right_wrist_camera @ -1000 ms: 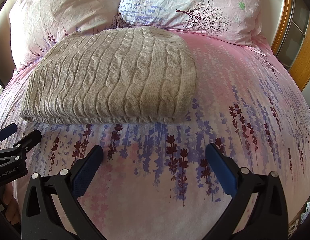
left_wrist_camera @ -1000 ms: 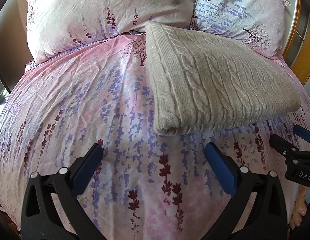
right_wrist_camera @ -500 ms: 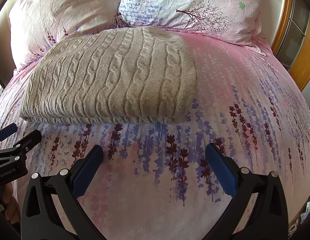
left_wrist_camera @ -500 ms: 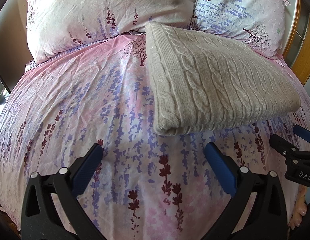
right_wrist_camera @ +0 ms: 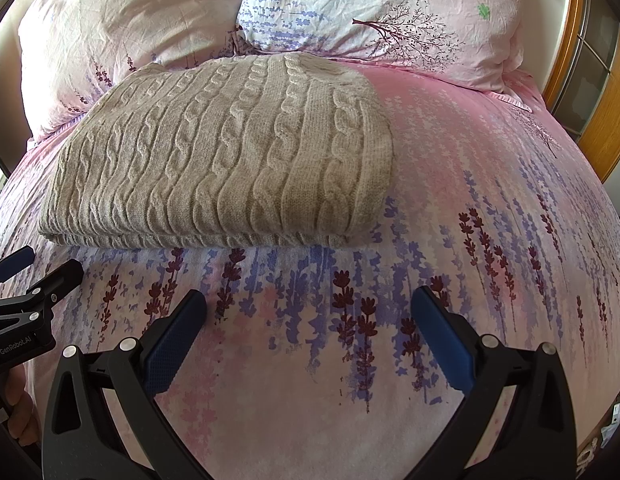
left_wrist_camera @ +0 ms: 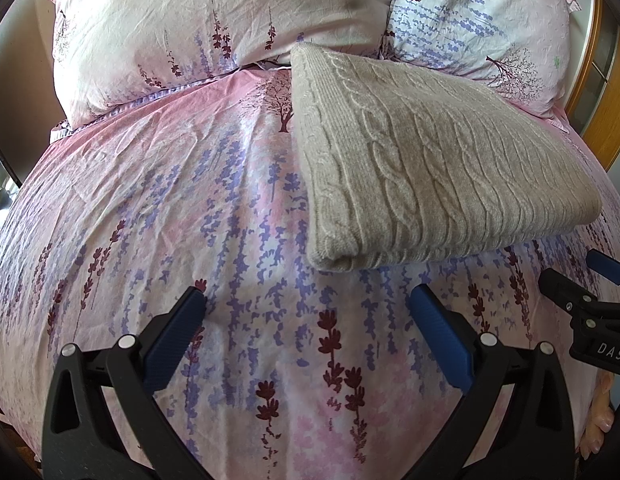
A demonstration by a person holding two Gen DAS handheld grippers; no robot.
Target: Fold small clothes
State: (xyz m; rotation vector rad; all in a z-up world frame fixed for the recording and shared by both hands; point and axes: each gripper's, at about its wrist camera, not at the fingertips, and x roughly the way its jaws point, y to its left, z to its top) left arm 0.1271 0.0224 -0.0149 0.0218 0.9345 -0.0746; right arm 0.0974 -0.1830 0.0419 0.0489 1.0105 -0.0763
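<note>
Folded beige cable-knit wool sweater (right_wrist_camera: pixel 225 148), thick, matt, ribbed, on a pink floral cotton bedspread (right_wrist_camera: pixel 450 208), smooth and lightly creased. Black matt plastic left claw (left_wrist_camera: pixel 307 312) and right claw (right_wrist_camera: pixel 309 312), blue textured pads (right_wrist_camera: pixel 173 344), shiny metal rivets; glossy orange wooden bed frame (right_wrist_camera: pixel 602 120).

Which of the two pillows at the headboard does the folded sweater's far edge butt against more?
The left pillow, plain pale pink; the sweater runs up to its lower edge. The right pillow, with the tree print, sits beside the sweater's corner.
</note>
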